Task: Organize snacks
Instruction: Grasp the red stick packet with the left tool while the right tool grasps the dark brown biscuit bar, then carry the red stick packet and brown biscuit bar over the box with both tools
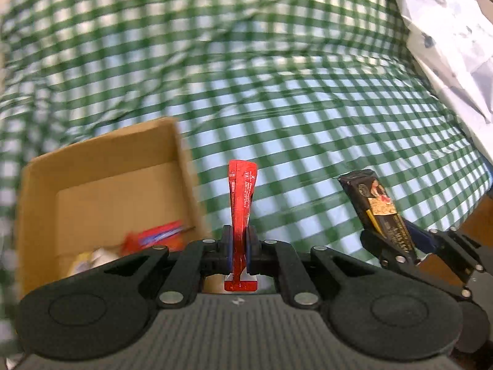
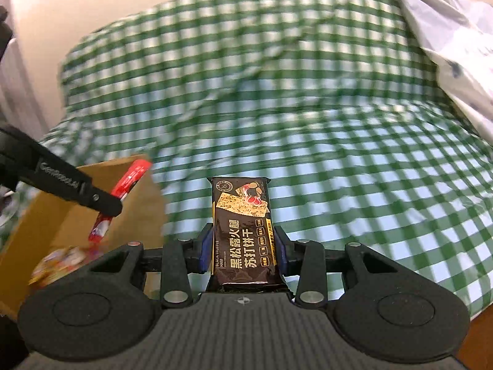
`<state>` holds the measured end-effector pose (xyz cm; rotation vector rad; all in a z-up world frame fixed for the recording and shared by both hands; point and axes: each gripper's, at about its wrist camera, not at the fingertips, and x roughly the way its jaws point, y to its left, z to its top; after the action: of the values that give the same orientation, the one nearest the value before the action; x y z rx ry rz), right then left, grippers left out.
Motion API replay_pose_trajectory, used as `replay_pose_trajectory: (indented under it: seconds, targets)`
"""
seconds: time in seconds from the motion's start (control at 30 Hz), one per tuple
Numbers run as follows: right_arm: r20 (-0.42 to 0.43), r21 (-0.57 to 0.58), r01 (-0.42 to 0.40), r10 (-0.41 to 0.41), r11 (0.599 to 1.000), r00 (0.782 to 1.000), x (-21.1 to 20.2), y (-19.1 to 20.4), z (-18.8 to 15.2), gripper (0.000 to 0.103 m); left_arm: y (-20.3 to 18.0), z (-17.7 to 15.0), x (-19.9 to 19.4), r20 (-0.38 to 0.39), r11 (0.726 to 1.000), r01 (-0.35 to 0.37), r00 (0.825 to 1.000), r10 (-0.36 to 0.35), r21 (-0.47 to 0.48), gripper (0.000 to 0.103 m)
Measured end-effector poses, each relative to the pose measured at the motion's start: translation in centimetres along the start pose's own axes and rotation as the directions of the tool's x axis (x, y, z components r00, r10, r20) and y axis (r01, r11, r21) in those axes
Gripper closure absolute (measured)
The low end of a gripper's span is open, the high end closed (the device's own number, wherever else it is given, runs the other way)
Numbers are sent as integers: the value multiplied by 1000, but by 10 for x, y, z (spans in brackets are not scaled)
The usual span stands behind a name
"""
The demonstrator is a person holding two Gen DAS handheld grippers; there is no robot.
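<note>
My left gripper (image 1: 239, 246) is shut on a thin red snack packet (image 1: 242, 203), held edge-on just right of an open cardboard box (image 1: 101, 172). The box holds a red packet (image 1: 154, 236) and a pale wrapped snack (image 1: 89, 259). My right gripper (image 2: 243, 249) is shut on a black cracker pack (image 2: 242, 231) with Chinese lettering, held above the bed. In the left wrist view the right gripper (image 1: 397, 246) and its black pack (image 1: 379, 209) sit to the right. In the right wrist view the left gripper (image 2: 104, 206) holds the red packet (image 2: 129, 182) over the box (image 2: 135, 212).
A green-and-white checked bedsheet (image 1: 277, 92) covers the bed under everything. A white patterned pillow or quilt (image 1: 446, 30) lies at the far right. A wooden edge (image 1: 480, 212) shows at the lower right. Both views are motion-blurred.
</note>
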<state>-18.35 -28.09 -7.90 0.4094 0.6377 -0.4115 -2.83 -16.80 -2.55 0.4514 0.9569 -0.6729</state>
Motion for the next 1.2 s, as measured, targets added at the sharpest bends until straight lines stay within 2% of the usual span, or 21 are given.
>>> replay_pose_trajectory:
  seconds: [0.1,0.27,0.43,0.53,0.7,0.83,1.0,1.2]
  targets:
    - [-5,-34,-66,66,997,998,-26,39,-7,62,28,-32,-32,16,997,-61,998,62,-38,95]
    - [-24,-99,-158,156,982,987,-63,106,-25,62,71,-83,-75,17,987,-123,992,125,-103,95]
    - [-74,-138,-235,226,962,971,-83,154,-49,62,107,-131,-103,10,972,-152,988,156,-177,95]
    - [-107,-177,-251,235,952,966,-95,175,-64,62,120,-152,-114,10,967,-159,986,164,-200,95]
    - [-95,-242,-241,224,940,970,-113,192,-70,62,132,-178,-120,8,962,-156,987,162,-225,95]
    - [-86,-269,-227,212,936,974,-121,199,-72,62,132,-190,-124,15,966,-128,991,135,-226,95]
    - [-71,-297,-215,203,930,977,-127,205,-75,62,132,-193,-128,41,966,-117,991,129,-231,95]
    - [-73,-304,-212,199,929,977,-127,207,-76,62,133,-194,-126,39,966,-106,992,119,-235,95]
